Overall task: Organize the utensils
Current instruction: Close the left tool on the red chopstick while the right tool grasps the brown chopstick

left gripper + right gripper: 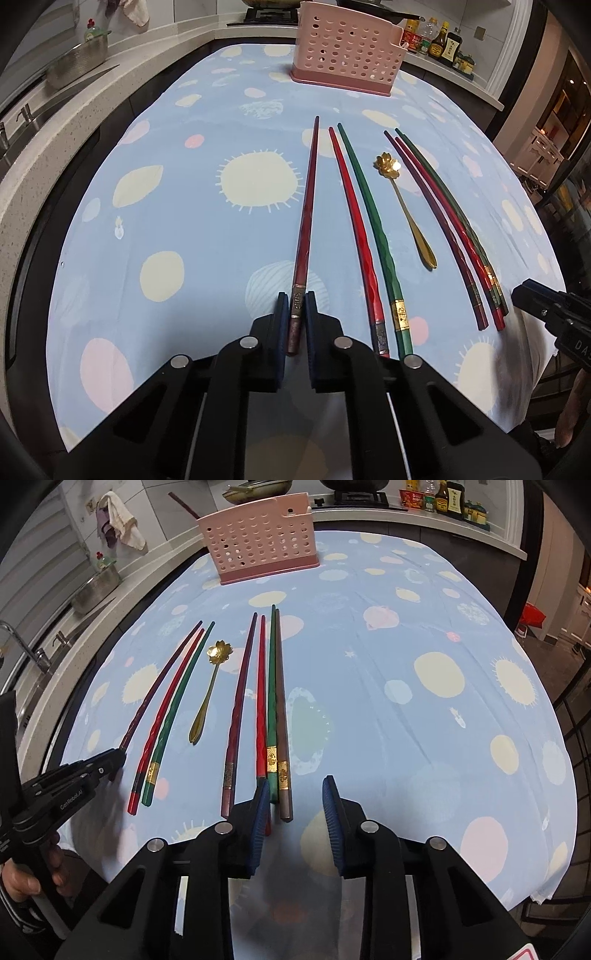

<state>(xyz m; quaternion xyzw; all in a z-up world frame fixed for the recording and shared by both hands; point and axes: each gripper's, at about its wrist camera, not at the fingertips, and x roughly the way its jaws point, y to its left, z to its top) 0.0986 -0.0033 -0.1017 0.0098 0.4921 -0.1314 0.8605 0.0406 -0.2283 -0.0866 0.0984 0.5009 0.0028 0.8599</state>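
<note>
Surface: table under a pale blue cloth (192, 122) printed with cream suns and pink spots.
Between left claw's fingers: butt of a dark red chopstick (308, 206), lying flat, pointing away.
Just right of left claw: red chopstick (351, 221) and green chopstick (369, 218), side by side.
Further right: gold flower-bowl spoon (406, 206), then a touching bundle of three chopsticks (443, 221).
Far ahead of both claws: pink perforated utensil holder (343, 48), upright on the cloth.
Just ahead of right claw: brown chopstick (281, 701), beside a green one.
</note>
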